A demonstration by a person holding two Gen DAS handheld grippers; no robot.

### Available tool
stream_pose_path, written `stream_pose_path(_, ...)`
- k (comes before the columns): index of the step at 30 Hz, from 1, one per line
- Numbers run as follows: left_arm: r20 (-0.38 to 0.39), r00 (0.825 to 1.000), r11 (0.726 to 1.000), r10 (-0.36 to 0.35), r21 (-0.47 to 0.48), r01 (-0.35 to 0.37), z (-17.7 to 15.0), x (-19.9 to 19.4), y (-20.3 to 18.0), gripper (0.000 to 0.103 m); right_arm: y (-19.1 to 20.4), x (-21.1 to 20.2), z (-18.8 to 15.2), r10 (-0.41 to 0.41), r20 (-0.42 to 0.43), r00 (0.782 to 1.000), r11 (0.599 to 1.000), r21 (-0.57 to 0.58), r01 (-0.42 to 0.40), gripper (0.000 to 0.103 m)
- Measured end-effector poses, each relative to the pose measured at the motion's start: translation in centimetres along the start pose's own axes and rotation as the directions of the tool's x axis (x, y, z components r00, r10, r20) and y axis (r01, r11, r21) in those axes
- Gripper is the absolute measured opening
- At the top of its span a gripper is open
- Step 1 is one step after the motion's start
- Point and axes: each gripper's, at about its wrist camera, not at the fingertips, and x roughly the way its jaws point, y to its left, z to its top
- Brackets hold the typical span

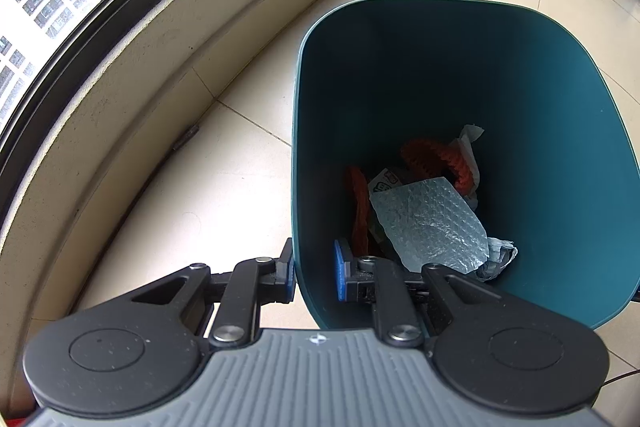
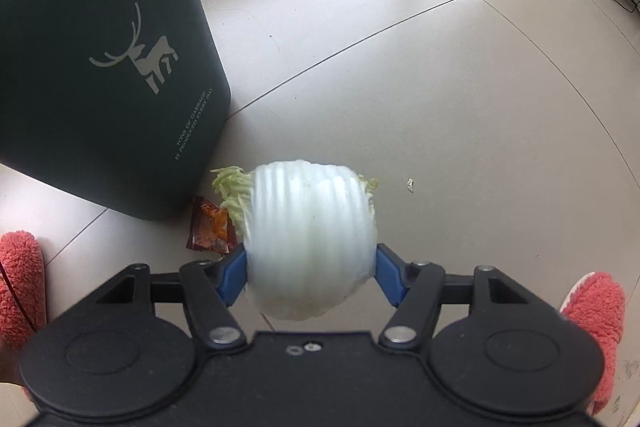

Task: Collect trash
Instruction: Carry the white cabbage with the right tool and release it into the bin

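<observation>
We hold a cabbage piece (image 2: 312, 243) in the right gripper (image 2: 312, 271); its jaws stand about half open, pressed on either flank of the piece, which hangs clear of the floor (image 2: 440, 87) at lower centre of the right wrist frame. We judge the main risk to be slippage; the surface looks smooth and moist, the blue pads (image 2: 234, 273) contact only its lower sides, and a tilt on the way to the bin (image 2: 100, 67) at upper left could let it roll out; a loose leaf could also shed. The left gripper (image 1: 316, 277) has its jaws nearly closed on the wall of the bin (image 1: 440, 27), one pad inside, one outside; a pull here could tip the bin and spill the rubbish inside. The cabbage piece is pale white, ribbed, rounded, with frilled yellow-green leaf at its left edge. A red wrapper (image 2: 210, 231) lies on the floor beside the bin base, not yet collected.
</observation>
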Motion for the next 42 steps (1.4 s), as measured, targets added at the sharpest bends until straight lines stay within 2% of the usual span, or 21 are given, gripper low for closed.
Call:
stream_pose_path(5, 0.001, 1.0, 1.0, -0.005, -0.008, 0.005, 0.0, 0.0, 0.1, 0.016, 1.8, -7.0, 1.7, 0.018, 0.107, 0.994, 1.0, 0.003, -0.018, 0.064)
stream_pose_path(9, 0.001, 1.0, 0.999, -0.021, -0.026, 0.021, 0.1, -0.1, 0.4, 0.017, 4.1, -12.3, 3.7, 0.048, 0.186, 0.981, 0.998, -0.044, -0.04, 0.064)
stream_pose_path(15, -0.005, 0.999, 0.998, -0.035, -0.044, 0.035, 0.2, -0.2, 1.0, 0.017, 8.6, -15.9, 7.3, 0.085, 0.257, 0.963, 0.987, -0.152, -0.047, 0.064)
stream_pose_path(18, -0.002, 0.999, 0.998, -0.046, -0.05, 0.046, 0.2, -0.4, 1.4, 0.017, 11.7, -14.6, 9.4, 0.077, 0.251, 0.965, 0.975, -0.223, -0.02, 0.064)
stream_pose_path(22, 0.016, 0.998, 0.997, -0.059, -0.049, 0.06, 0.2, -1.0, 1.7, 0.017, 15.0, -12.2, 10.4, 0.057, 0.22, 0.974, 0.951, -0.308, 0.014, 0.064)
stream_pose_path(29, 0.016, 0.997, 0.996, -0.073, -0.047, 0.074, 0.1, -1.2, 2.0, 0.016, 19.8, -5.8, 12.6, -0.056, 0.128, 0.99, 0.883, -0.456, 0.108, 0.064)
stream_pose_path(33, 0.016, 0.997, 0.996, -0.073, -0.046, 0.074, 0.1, -1.2, 2.0, 0.016, 20.8, -1.8, 13.7, -0.087, 0.051, 0.995, 0.889, -0.447, 0.101, 0.064)
stream_pose_path(37, 0.007, 0.997, 0.995, -0.082, -0.047, 0.082, 0.1, -0.9, 2.1, 0.016, 20.6, 0.7, 14.8, -0.067, -0.024, 0.997, 0.916, -0.398, 0.052, 0.065)
stream_pose_path(42, 0.001, 0.997, 0.996, -0.08, -0.047, 0.08, 0.4, -0.6, 2.2, 0.016, 20.5, 3.3, 15.4, -0.097, -0.109, 0.989, 0.919, -0.392, 0.047, 0.066)
